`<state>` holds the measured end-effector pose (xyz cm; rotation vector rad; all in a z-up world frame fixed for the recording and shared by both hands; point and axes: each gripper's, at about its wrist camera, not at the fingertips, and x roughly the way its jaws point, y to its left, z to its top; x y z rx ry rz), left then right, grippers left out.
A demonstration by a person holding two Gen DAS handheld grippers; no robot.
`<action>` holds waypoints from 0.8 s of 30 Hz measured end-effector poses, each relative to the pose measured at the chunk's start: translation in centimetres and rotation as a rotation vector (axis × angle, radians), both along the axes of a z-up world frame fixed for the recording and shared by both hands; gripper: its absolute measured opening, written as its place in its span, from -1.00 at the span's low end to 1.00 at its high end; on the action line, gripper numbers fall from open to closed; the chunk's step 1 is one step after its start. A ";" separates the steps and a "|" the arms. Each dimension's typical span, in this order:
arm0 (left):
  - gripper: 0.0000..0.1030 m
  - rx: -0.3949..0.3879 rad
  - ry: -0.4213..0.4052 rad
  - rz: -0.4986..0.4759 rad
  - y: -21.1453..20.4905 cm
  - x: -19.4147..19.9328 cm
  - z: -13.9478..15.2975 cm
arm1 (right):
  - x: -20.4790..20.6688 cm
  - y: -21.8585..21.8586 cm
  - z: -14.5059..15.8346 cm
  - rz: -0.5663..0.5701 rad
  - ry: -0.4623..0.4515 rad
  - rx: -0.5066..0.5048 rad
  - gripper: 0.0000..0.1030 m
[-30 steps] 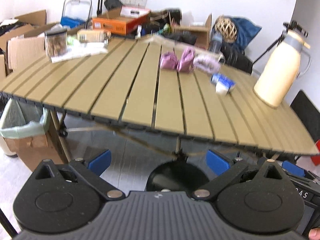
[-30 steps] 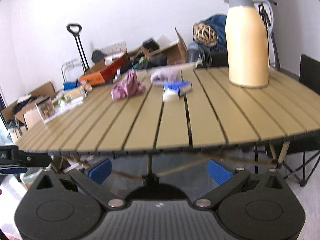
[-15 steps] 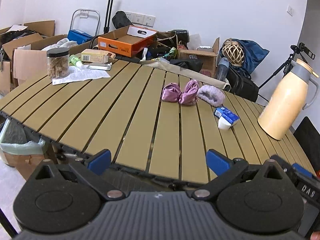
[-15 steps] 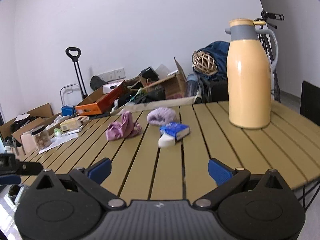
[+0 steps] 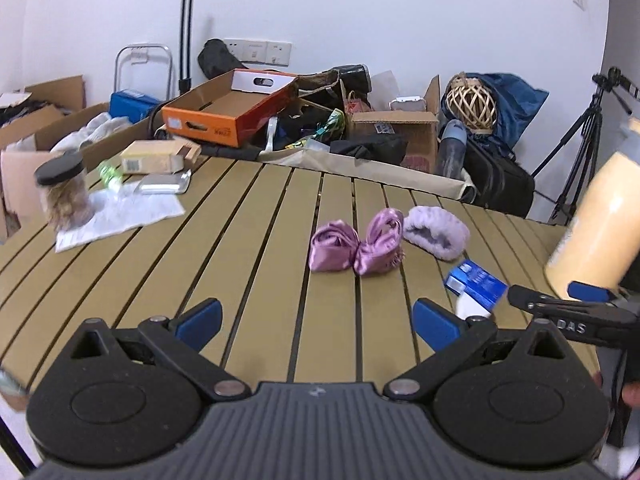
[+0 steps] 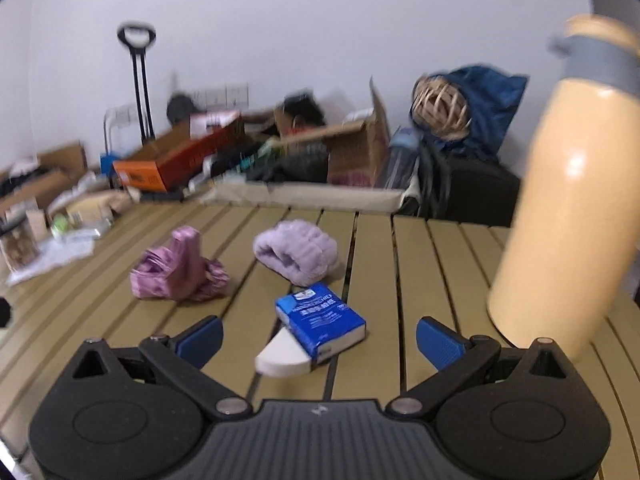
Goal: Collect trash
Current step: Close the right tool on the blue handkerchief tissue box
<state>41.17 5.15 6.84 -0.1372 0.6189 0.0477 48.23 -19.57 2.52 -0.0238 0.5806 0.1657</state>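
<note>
Partly cropped thermos (image 6: 568,200), clutter blurred

A slatted tan table (image 5: 248,240) carried scattered odds and ends.

Near its middle lay a crumpled pink satin cloth (image 5: 356,246), with a fluffy lilac band (image 5: 436,232) just beside it and a blue carton (image 6: 320,322) nearer the front edge, a white piece (image 6: 284,354) touching the carton. A cream flask (image 6: 560,208) stood at the right. At the far left were a black-lidded jar (image 5: 64,192) on a white paper sheet (image 5: 120,216), a small metal tin (image 5: 164,186) and a tan box (image 5: 160,156).
</note>
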 end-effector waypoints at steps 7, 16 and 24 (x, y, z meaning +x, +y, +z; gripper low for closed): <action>1.00 -0.004 0.054 -0.027 0.4 6.6 -1.5 | 7.8 0.3 -3.1 0.035 0.120 -0.032 0.87; 1.00 0.016 0.102 -0.061 0.5 10.8 -3.1 | 10.2 0.9 -4.7 0.097 0.169 -0.051 0.48; 1.00 0.054 0.091 -0.136 -1.2 12.6 -3.6 | 10.4 0.8 -4.7 0.114 0.182 -0.020 0.12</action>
